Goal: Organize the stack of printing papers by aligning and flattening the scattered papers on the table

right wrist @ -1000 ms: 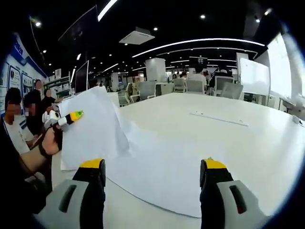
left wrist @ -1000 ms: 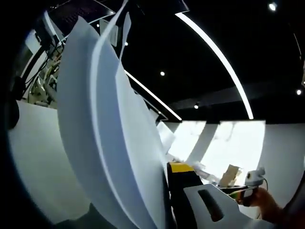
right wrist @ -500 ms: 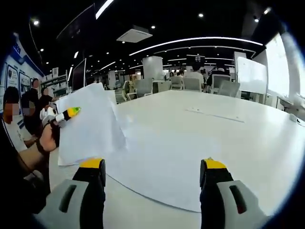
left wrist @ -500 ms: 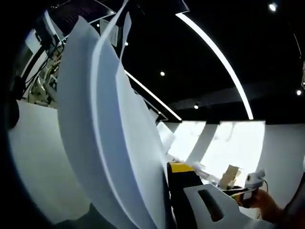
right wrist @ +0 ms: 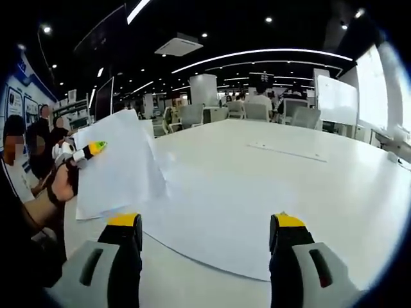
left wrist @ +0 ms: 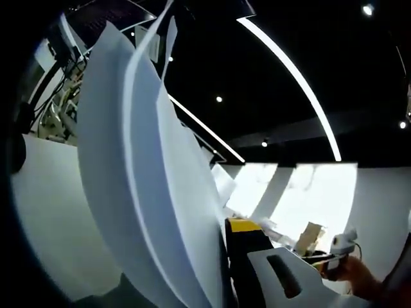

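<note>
A few white paper sheets stand upright right in front of the left gripper view, bowed and fanned apart. My left gripper is shut on their lower edge; its yellow-tipped right finger shows and the other is hidden behind the paper. In the right gripper view the left gripper, held by a hand, lifts these sheets off the white table. Another sheet lies flat on the table. My right gripper hovers over it, open, holding nothing.
People stand at the left beside the table. Chairs and seated people are at the far end. A thin strip lies on the table further out. A whiteboard stands at the right.
Almost nothing has changed. The lifted sheets sit slightly further left and lower in the right gripper view, mostly from a small shift of that camera.
</note>
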`<move>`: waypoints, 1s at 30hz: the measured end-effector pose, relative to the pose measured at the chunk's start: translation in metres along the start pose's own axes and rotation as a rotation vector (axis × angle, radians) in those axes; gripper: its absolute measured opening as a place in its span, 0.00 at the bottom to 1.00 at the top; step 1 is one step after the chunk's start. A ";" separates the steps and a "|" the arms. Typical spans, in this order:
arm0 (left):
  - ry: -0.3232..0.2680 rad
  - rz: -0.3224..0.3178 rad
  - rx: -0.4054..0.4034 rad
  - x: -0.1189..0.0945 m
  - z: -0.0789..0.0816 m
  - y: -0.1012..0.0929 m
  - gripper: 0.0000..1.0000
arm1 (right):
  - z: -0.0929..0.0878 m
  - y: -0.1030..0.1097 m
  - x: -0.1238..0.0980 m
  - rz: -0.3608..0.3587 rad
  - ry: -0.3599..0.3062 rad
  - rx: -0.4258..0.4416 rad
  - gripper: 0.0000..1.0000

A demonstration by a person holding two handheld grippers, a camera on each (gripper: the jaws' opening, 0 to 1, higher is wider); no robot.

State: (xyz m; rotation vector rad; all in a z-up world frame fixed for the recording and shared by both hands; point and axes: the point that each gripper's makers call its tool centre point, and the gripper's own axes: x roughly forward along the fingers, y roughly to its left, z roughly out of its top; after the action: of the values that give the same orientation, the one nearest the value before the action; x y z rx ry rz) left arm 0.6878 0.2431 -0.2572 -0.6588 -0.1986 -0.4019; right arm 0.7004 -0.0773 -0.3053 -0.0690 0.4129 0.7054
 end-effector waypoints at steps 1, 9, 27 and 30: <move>0.000 0.000 0.000 0.000 0.000 0.000 0.10 | 0.000 -0.001 0.000 -0.002 0.000 0.000 0.77; 0.001 0.001 0.001 0.000 -0.001 -0.001 0.10 | -0.002 -0.002 -0.003 -0.008 0.000 0.004 0.77; 0.000 0.008 0.001 0.000 0.000 0.002 0.10 | -0.004 -0.005 0.000 -0.011 -0.006 0.019 0.77; 0.000 0.008 0.002 0.000 0.001 0.003 0.10 | -0.005 -0.006 0.001 -0.013 -0.003 0.020 0.77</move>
State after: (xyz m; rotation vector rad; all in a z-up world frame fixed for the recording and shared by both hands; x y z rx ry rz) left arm 0.6891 0.2453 -0.2582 -0.6574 -0.1960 -0.3938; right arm 0.7027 -0.0821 -0.3110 -0.0514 0.4167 0.6885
